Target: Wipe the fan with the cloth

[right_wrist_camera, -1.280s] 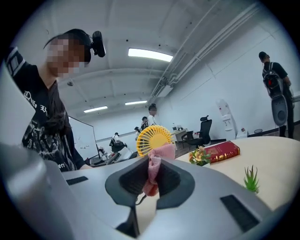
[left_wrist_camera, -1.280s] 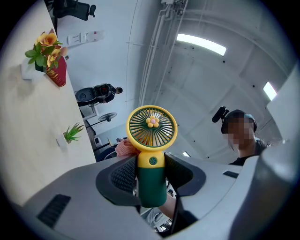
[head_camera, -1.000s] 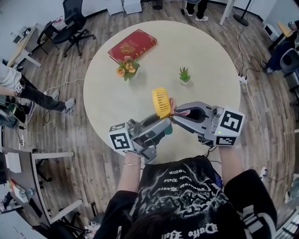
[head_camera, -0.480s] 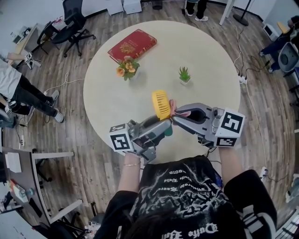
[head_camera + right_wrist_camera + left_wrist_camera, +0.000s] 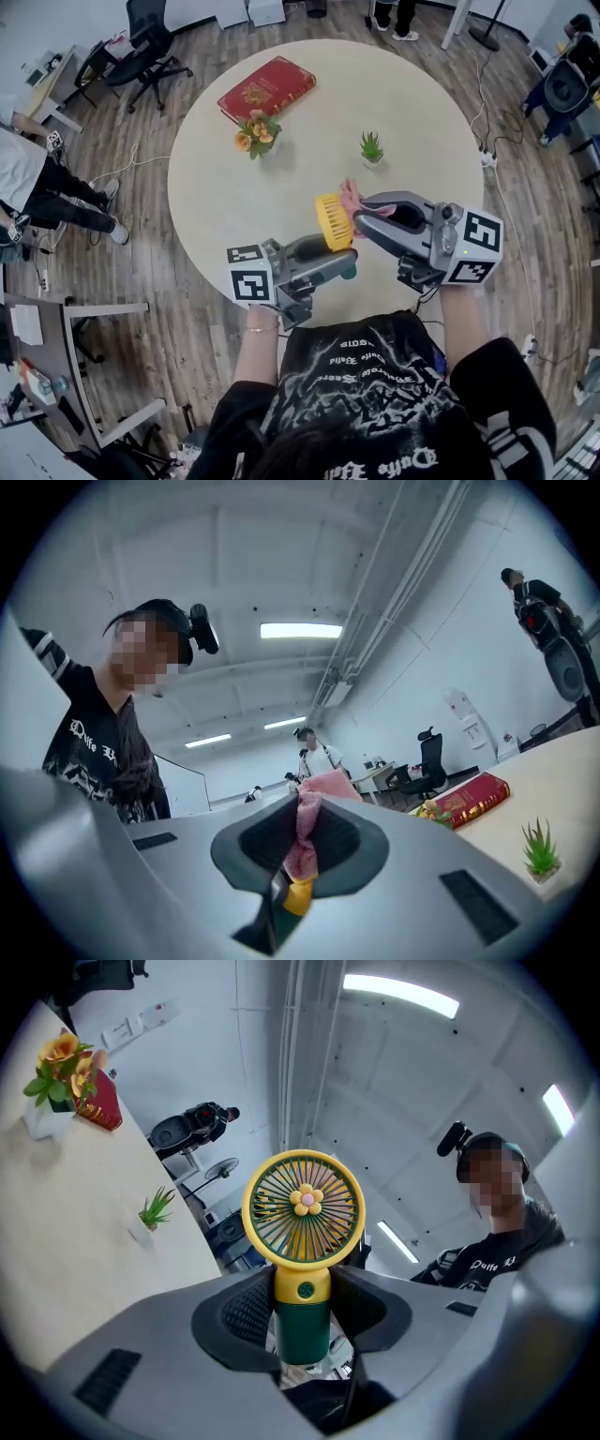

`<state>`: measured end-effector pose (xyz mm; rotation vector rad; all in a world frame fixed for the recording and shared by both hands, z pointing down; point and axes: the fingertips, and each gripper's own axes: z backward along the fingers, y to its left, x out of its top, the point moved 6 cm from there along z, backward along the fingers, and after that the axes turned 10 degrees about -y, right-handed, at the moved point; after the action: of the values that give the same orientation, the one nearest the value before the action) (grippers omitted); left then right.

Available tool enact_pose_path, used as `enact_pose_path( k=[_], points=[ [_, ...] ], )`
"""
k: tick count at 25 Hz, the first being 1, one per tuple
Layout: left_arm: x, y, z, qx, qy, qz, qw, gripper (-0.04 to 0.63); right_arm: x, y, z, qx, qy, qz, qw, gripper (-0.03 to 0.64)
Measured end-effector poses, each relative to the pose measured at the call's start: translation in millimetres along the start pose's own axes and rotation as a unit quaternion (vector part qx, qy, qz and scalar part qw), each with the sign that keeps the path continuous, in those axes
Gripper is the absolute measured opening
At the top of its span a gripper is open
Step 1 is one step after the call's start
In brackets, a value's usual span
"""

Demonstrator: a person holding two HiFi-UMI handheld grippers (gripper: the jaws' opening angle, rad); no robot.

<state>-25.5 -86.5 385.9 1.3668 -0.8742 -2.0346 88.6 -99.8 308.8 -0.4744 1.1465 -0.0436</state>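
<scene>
A small hand fan (image 5: 334,222) with a yellow round grille and a green handle (image 5: 302,1316) stands upright in my left gripper (image 5: 339,249), whose jaws are shut on the handle. Its grille (image 5: 303,1209) with a flower centre faces the left gripper view. My right gripper (image 5: 361,210) is shut on a pink cloth (image 5: 352,198) and holds it against the fan's right side, above the table's near part. In the right gripper view the pink cloth (image 5: 304,834) is pinched between the jaws, with a bit of the yellow fan (image 5: 298,897) below it.
On the round beige table (image 5: 225,178) lie a red book (image 5: 265,89), a small orange flower pot (image 5: 255,136) and a little green plant (image 5: 371,150). Office chairs (image 5: 141,56) and people stand around the table on the wooden floor.
The fan has tilted over and shifted right and nearer. My right gripper with the cloth has risen and moved up along the fan's side. The left gripper has swung slightly right.
</scene>
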Motion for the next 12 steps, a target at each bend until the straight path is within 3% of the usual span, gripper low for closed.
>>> enact_pose_path(
  k=[3,7,10,12],
  points=[
    [-6.8,7.0,3.3,0.019,-0.007,0.012,0.9997,0.198,3.6,2.7,-1.5,0.004,-0.022,-0.007,1.000,0.035],
    [-22.7,24.5,7.9,0.095,0.005,0.013,0.9954,0.198,10.2,6.4,10.7,0.004,-0.064,-0.027,0.998,0.035],
    [-36.9,39.6,11.8,0.164,0.012,0.007,0.9864,0.198,9.1,2.0,30.2,-0.020,-0.060,-0.028,0.998,0.035],
    [-44.6,51.3,15.8,0.223,0.023,-0.004,0.9744,0.198,6.4,-0.6,46.4,-0.040,-0.056,-0.032,0.997,0.035]
  ],
)
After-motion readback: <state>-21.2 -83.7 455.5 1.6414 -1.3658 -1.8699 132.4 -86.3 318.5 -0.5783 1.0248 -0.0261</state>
